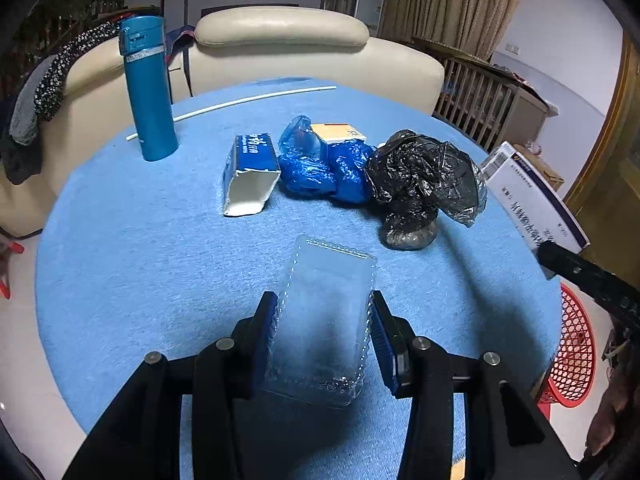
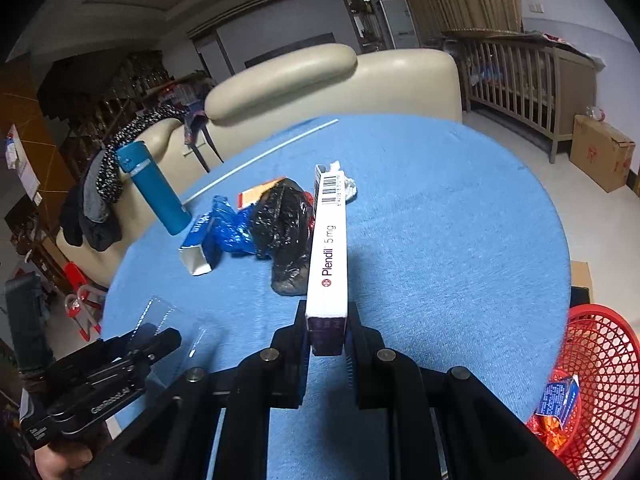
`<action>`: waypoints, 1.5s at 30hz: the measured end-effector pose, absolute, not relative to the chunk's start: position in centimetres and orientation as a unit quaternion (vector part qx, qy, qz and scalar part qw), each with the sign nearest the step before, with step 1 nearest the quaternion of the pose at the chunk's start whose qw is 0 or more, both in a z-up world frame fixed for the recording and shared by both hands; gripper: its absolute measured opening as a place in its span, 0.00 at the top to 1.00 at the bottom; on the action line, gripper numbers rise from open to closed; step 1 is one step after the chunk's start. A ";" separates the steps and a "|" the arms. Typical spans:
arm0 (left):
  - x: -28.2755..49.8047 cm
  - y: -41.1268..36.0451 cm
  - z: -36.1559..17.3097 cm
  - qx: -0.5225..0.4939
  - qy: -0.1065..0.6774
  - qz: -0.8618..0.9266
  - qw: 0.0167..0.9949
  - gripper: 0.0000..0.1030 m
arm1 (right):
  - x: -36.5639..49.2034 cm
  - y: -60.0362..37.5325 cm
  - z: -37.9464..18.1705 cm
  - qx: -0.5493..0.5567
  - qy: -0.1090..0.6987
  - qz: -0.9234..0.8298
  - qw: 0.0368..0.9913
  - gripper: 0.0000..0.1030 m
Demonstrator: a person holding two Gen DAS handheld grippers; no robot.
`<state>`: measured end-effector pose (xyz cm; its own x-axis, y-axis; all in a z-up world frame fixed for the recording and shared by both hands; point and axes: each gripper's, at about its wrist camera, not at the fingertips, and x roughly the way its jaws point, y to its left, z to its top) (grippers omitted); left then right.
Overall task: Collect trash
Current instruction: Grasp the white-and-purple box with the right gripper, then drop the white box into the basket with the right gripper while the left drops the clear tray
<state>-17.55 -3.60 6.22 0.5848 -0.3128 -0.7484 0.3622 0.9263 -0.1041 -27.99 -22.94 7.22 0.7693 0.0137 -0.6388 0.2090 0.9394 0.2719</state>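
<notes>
My left gripper [image 1: 324,304] is shut on a clear plastic container [image 1: 324,320], held just above the blue table [image 1: 140,240]; it also shows in the right wrist view [image 2: 160,316]. My right gripper [image 2: 327,312] is shut on a white Plendil medicine box [image 2: 328,248], held edge-up over the table; the box also shows in the left wrist view [image 1: 532,196]. On the table lie an open blue-and-white carton [image 1: 252,172], crumpled blue plastic bags [image 1: 324,168], a black plastic bag [image 1: 420,184], an orange-and-white box [image 1: 340,132] and a white tissue [image 2: 348,186].
A red mesh basket [image 2: 604,384] stands on the floor right of the table, with a wrapper [image 2: 560,396] inside. A blue flask [image 1: 148,88] and a white stick [image 1: 240,104] are at the table's far left. A cream sofa [image 1: 280,36] is behind.
</notes>
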 end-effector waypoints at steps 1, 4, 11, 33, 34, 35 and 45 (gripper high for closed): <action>-17.7 -3.6 6.3 0.032 0.415 -0.186 0.890 0.54 | -28.3 -22.9 7.4 0.167 0.332 -0.051 0.927 0.84; -17.9 -3.7 6.7 0.036 0.413 -0.178 0.893 0.54 | -28.7 -22.8 8.0 0.167 0.324 -0.048 0.930 0.84; -18.6 -3.8 7.7 0.045 0.403 -0.163 0.899 0.54 | -30.2 -22.7 9.2 0.169 0.305 -0.042 0.936 0.84; -21.4 -6.4 11.0 0.077 0.365 -0.155 0.915 0.54 | -34.5 -24.8 10.6 0.188 0.267 -0.058 0.943 0.84; -21.5 -6.6 11.1 0.079 0.363 -0.155 0.915 0.54 | -34.7 -25.0 10.6 0.190 0.265 -0.060 0.943 0.84; -21.6 -6.8 11.3 0.082 0.361 -0.157 0.916 0.54 | -34.9 -25.2 10.6 0.192 0.264 -0.063 0.943 0.84; -22.5 -10.2 11.7 0.111 0.353 -0.180 0.911 0.54 | -37.4 -28.8 10.0 0.216 0.252 -0.096 0.938 0.84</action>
